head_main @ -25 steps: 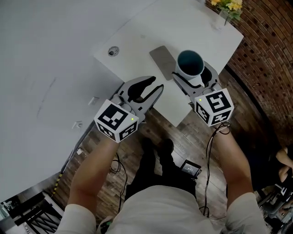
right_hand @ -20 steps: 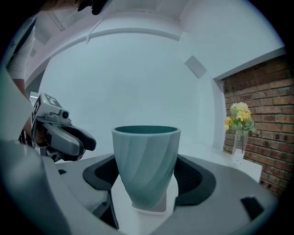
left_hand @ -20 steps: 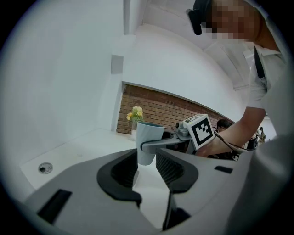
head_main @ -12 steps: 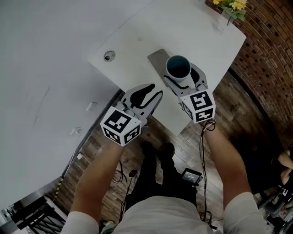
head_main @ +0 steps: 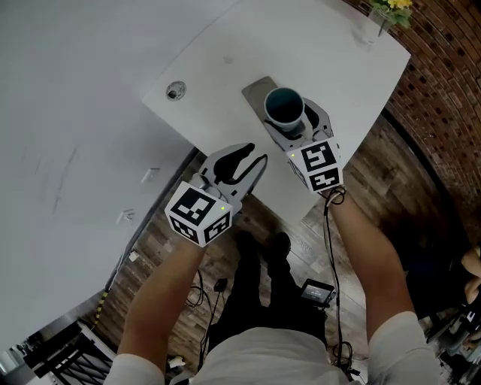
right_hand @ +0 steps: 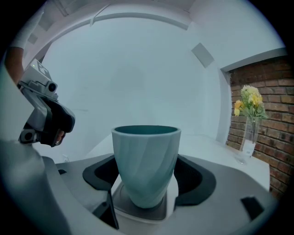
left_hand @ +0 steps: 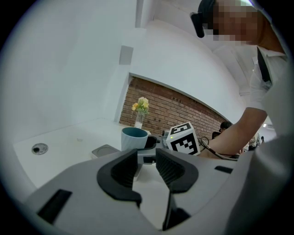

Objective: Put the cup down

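Note:
A teal ribbed cup stands upright between the jaws of my right gripper, which is shut on its sides. In the right gripper view the cup has its base right at a grey square coaster on the white table; I cannot tell whether it touches. My left gripper hovers at the table's near edge, left of the cup. Its jaws stand a narrow gap apart and hold nothing. From the left gripper view the cup shows beyond the pads.
A glass vase of yellow flowers stands at the table's far right corner. A round metal insert sits near the left edge. A brick wall is beyond the table, with wood floor and cables below me.
My right gripper has carried the cup left and farther over the table, onto the coaster's spot. The left gripper has drifted slightly and kept the same jaw gap.

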### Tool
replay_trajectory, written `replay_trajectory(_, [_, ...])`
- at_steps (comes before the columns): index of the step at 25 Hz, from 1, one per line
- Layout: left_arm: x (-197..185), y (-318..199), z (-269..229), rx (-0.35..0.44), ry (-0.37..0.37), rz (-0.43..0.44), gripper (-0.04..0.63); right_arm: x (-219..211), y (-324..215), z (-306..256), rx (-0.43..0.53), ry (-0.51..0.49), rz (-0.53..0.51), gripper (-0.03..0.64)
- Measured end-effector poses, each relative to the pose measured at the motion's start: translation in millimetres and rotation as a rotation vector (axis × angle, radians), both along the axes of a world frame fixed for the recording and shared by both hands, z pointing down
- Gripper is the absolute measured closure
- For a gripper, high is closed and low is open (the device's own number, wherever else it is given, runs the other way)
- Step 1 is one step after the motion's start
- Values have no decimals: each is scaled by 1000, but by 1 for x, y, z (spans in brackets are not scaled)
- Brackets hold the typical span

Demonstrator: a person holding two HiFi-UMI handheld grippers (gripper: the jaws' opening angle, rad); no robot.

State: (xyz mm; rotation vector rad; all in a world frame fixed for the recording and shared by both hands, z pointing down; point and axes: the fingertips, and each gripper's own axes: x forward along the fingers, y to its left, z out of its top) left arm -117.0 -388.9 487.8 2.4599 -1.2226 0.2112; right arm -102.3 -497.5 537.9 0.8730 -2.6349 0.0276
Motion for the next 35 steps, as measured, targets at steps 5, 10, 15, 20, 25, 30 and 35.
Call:
replay_trajectory(5, [1, 3, 3, -6, 7, 3, 466, -3, -3, 0, 7, -27, 17, 244])
replay_trajectory(10, [3, 3, 3, -8, 10, 7, 466, 3, -2, 1, 1, -56, 41, 244])
replay_trajectory(15, [3, 2, 3, -7, 16, 5, 466, 4, 0, 2, -10, -66, 49, 244])
replay_trajectory(20, [5, 3, 4, -9, 19, 5, 466, 6, 1, 4, -29, -69, 59, 244])
replay_trajectory(25, [6, 2, 2, -7, 20, 3, 466, 7, 3, 7, -46, -56, 54, 244])
replay_trajectory(30, [8, 2, 0, -5, 19, 1, 466, 10, 4, 7, -47, -50, 64, 242])
replay_trajectory(35, [8, 3, 0, -4, 21, 0, 466, 11, 6, 7, -57, -54, 69, 242])
